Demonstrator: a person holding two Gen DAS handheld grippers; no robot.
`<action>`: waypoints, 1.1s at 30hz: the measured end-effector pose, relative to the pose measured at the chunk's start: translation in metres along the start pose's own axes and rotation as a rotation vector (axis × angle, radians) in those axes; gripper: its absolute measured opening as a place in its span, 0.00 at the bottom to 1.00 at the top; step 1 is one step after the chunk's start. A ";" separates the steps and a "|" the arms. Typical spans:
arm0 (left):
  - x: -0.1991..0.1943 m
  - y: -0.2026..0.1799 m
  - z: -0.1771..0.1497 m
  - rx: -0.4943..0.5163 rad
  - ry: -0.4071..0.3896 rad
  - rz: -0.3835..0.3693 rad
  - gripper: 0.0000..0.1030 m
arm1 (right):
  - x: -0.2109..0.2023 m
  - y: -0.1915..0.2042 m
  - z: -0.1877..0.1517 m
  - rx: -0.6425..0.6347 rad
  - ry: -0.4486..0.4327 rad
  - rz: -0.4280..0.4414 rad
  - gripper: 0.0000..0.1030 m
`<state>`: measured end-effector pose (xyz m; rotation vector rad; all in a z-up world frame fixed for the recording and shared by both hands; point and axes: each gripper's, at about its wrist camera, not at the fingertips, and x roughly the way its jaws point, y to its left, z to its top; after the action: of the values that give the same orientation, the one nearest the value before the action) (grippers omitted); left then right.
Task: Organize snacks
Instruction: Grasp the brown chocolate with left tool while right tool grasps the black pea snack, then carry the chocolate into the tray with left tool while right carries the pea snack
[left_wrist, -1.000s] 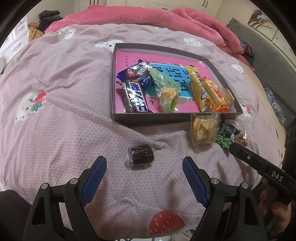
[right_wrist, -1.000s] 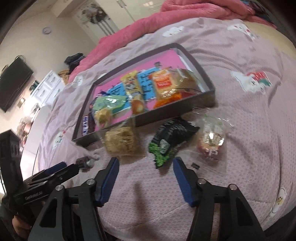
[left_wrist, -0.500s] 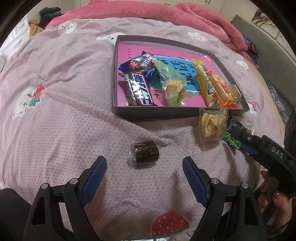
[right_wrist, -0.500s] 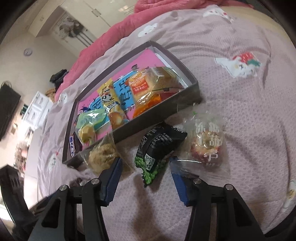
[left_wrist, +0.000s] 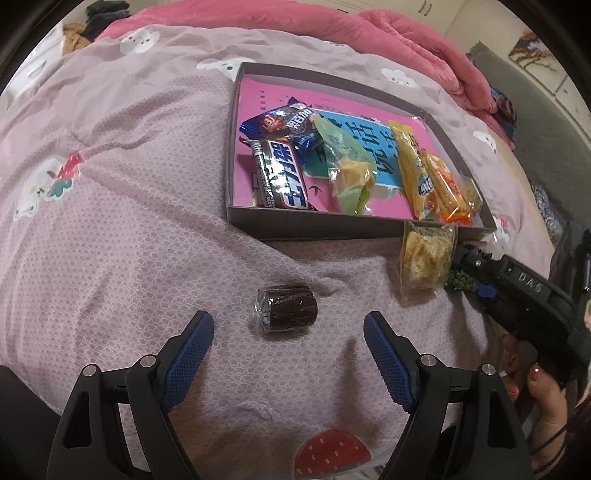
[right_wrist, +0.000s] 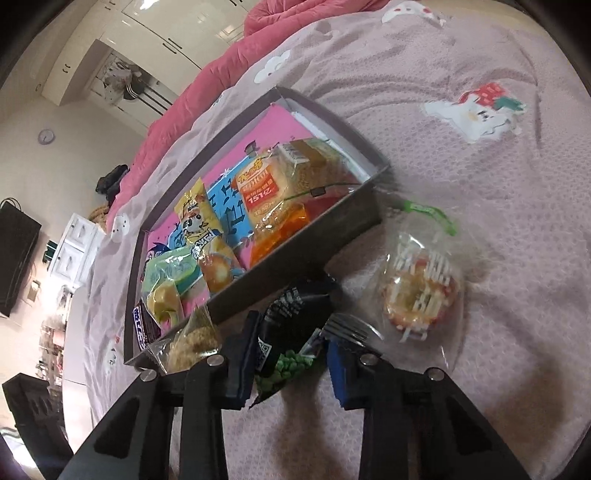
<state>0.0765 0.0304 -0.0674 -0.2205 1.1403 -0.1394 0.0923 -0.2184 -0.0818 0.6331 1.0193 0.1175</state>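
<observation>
Bedroom setting: mauve bedspread with cartoon animal patches, pink duvet bunched at 12 o'clock. White cupboards and a dark wall screen show in the right wrist view.

Grey tray with pink lining sits on the bedspread at about 1 o'clock from the left gripper. Inside it: chocolate bar at its left side, blue-and-red packet behind that, green-wrapped pastry in the middle, yellow packet and orange packet to the right.

Left gripper: fingers spread wide, nothing between the pads. Dark brown wrapped cake lies on the bedspread just past the fingertips at 12 o'clock, not touched.

Clear bag of pale crisps leans against the tray's near wall at its right corner.

Right gripper: jaws closing, both blue pads against the black green-pea packet, which sits between them just in front of the tray wall. A hand holds this gripper, seen at 3 o'clock in the left wrist view.

Clear-wrapped round pastry lies on the bedspread at 1 o'clock from the right gripper, beside the pea packet.
</observation>
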 end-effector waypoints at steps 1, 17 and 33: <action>0.000 0.001 0.000 -0.005 0.000 -0.002 0.79 | 0.000 0.001 0.000 -0.007 0.000 0.001 0.32; 0.010 -0.001 0.001 -0.009 0.004 -0.008 0.48 | -0.015 0.016 -0.002 -0.089 -0.027 0.044 0.28; -0.002 -0.002 0.007 0.002 -0.048 -0.006 0.36 | -0.032 0.031 -0.003 -0.206 -0.076 0.066 0.28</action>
<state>0.0818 0.0296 -0.0621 -0.2246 1.0920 -0.1402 0.0786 -0.2040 -0.0422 0.4796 0.8994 0.2514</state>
